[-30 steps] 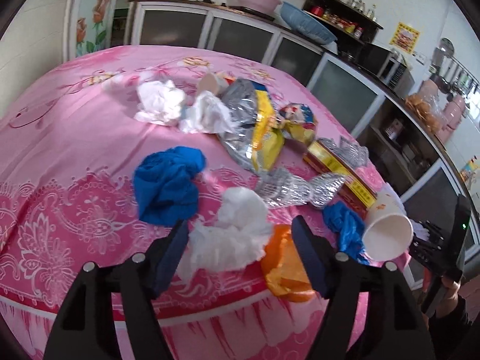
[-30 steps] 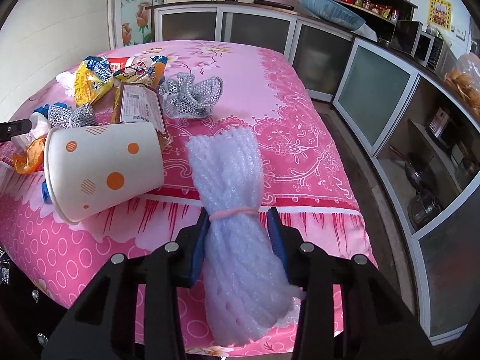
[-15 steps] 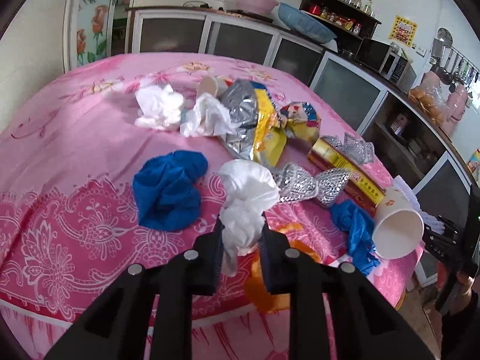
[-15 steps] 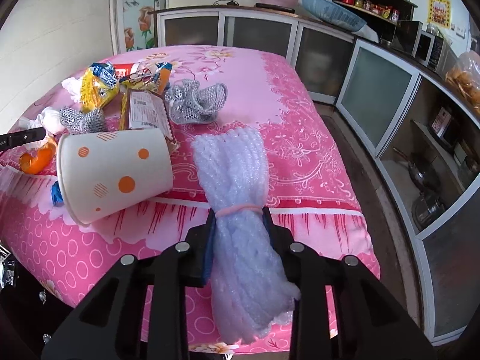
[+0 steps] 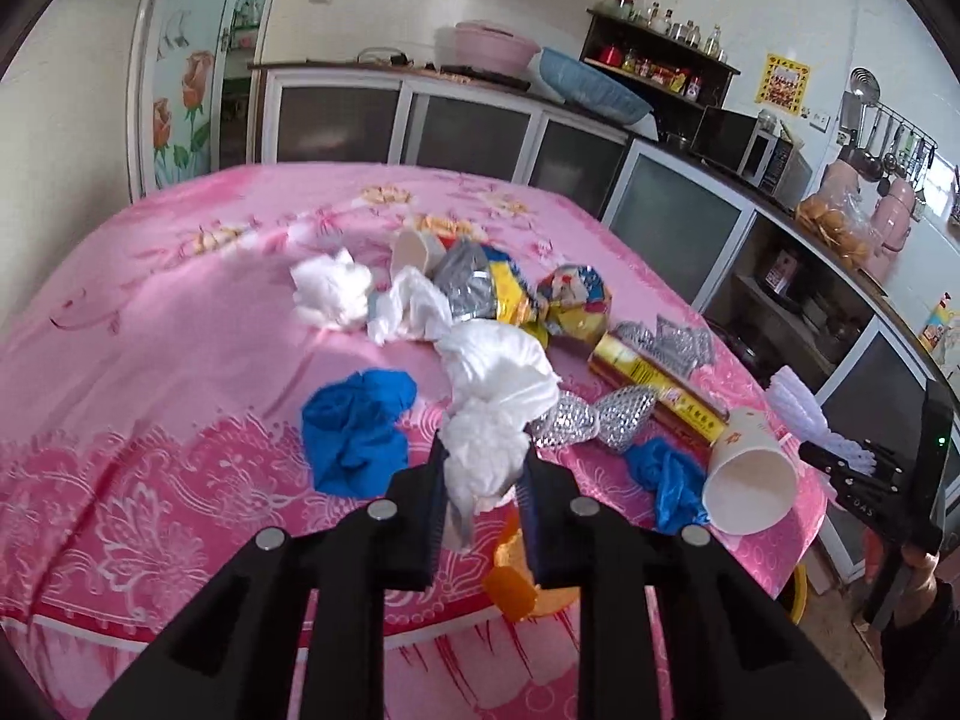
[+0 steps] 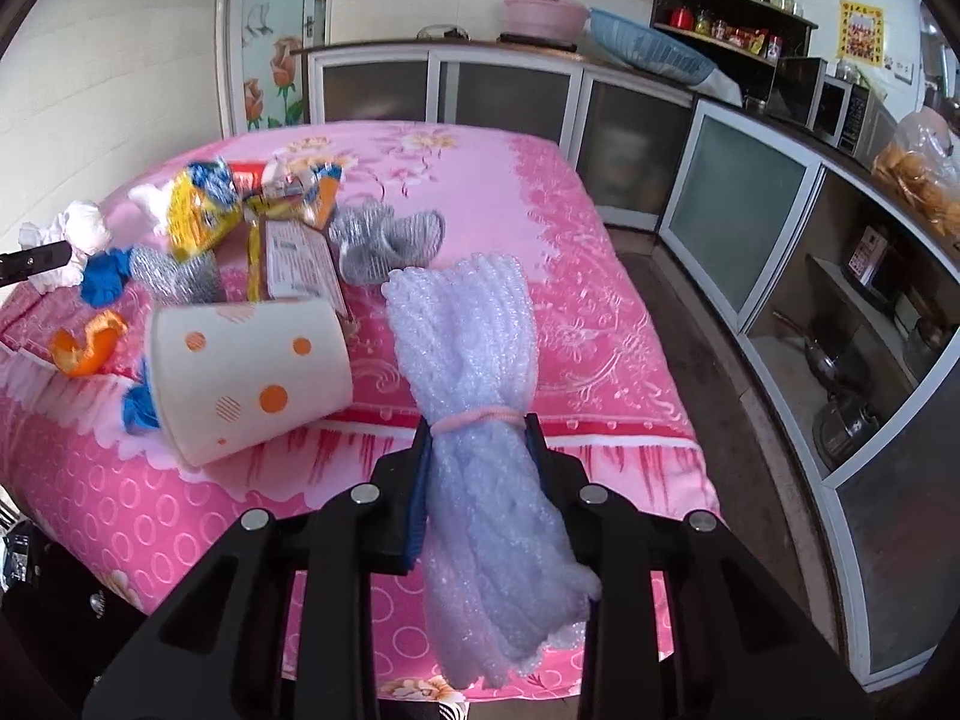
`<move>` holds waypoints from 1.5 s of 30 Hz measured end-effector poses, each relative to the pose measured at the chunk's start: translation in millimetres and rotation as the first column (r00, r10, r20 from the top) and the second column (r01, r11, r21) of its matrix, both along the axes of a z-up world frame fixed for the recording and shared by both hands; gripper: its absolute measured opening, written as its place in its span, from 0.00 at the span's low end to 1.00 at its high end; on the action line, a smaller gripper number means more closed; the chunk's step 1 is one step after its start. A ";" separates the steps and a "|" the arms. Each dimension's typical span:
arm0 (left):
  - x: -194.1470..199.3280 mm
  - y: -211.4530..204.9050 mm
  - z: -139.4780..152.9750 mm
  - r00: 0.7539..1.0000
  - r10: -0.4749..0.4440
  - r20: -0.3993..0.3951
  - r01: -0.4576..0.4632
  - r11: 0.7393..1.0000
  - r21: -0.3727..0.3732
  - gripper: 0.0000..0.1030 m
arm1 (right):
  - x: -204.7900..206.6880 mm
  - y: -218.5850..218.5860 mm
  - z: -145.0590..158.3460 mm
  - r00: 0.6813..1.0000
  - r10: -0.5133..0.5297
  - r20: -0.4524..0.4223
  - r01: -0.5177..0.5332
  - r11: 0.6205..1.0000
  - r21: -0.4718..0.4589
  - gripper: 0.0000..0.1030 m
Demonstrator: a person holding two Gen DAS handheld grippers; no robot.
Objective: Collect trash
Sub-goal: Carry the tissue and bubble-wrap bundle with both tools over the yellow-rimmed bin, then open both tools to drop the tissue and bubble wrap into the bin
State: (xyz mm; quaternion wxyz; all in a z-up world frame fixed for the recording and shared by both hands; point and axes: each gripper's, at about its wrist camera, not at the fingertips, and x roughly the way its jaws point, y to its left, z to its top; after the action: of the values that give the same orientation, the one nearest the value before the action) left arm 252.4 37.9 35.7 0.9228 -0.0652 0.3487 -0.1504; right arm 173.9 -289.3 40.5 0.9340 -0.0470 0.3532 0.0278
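Above the pink floral tablecloth (image 5: 150, 330): left gripper (image 5: 483, 468) clamped on crumpled white tissue (image 5: 492, 396); right gripper (image 6: 480, 444) clamped on banded white foam-net bundle (image 6: 474, 360), spotted paper cup (image 6: 246, 372) at nine o'clock.

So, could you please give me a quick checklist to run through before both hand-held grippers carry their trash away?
1. Left hand-held gripper shut on white crumpled tissue: ok.
2. Right hand-held gripper shut on white foam netting bundle: ok.
3. Netting's pink rubber band in place: ok.
4. Tissue free of orange wrapper: cannot tell.
5. Polka-dot paper cup stable at tablecloth edge: not ok, on its side.
6. Bin location: cannot tell.
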 end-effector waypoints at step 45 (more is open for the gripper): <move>-91.1 -570.3 -84.5 0.534 -0.831 -0.157 0.845 0.526 0.094 0.20 | -213.6 -286.7 -100.7 0.776 -0.598 -0.200 0.627 0.764 0.152 0.26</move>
State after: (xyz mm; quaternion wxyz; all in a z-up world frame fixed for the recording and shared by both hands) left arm 161.2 -532.3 -48.8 0.7217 0.1769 0.3902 -0.5437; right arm -39.7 -575.9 -60.2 0.8641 0.1720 0.4083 -0.2389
